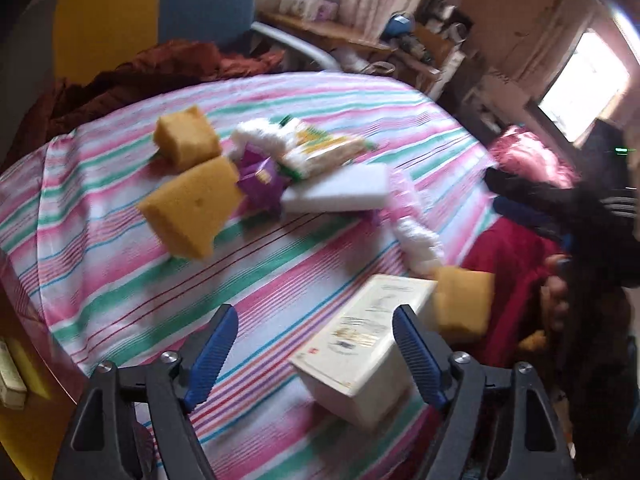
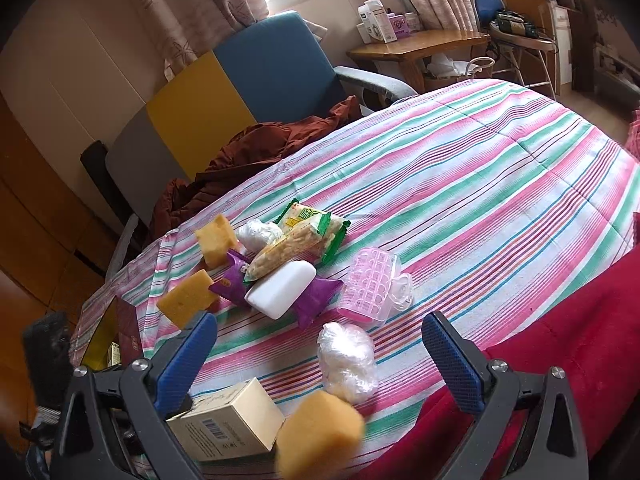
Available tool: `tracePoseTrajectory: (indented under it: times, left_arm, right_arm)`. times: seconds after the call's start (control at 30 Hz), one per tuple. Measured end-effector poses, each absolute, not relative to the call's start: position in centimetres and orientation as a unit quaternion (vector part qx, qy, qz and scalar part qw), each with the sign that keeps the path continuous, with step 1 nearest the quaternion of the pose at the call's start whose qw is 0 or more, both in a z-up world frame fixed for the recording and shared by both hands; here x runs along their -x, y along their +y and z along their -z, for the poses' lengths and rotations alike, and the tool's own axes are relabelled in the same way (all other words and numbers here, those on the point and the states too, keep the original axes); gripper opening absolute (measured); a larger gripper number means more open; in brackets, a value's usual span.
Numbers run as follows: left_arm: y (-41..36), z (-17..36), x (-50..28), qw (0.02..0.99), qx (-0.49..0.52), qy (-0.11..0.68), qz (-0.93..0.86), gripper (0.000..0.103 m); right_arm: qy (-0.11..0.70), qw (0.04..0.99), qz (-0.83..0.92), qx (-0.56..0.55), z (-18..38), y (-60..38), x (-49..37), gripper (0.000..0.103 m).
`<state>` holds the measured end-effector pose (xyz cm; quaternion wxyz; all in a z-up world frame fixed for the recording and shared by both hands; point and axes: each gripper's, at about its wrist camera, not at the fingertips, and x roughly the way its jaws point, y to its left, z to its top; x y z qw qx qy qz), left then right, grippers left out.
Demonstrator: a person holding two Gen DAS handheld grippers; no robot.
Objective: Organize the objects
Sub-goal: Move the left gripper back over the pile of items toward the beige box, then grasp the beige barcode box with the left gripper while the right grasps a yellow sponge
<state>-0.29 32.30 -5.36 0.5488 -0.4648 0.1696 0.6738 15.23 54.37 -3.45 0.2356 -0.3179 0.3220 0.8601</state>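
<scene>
Right wrist view is showing a striped bedspread beside a desk, the box lying lengthwise toward the pile, both grippers gaping wide, holding nothing.

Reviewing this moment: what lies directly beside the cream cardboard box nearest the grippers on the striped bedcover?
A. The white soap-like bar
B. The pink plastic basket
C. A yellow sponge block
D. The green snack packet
C: a yellow sponge block sits right against the cream box at the near edge of the striped bedcover, while the other named items lie farther up in the pile.
</scene>
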Motion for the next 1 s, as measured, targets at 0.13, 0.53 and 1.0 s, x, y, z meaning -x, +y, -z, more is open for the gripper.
tracePoseTrajectory:
  times: [0.13,0.53,1.0]
  left_arm:
    - [33.3,5.2,-1.6,0.584,0.438,0.217,-0.648,0.085]
    - [37.2,7.5,-3.9,0.576,0.394,0.350,-0.625,0.078]
    - [32.8,8.7,-0.5,0.546,0.465,0.220,-0.661,0.051]
  right_arm:
    - [0.320,0.237,-0.860,0.320,3.5,54.3,-15.1,0.103]
    - [0.320,0.237,-0.858,0.325,3.6,54.3,-15.0,0.103]
    - [0.123,0.099,-0.832,0.532,3.7,50.4,-11.7,0.103]
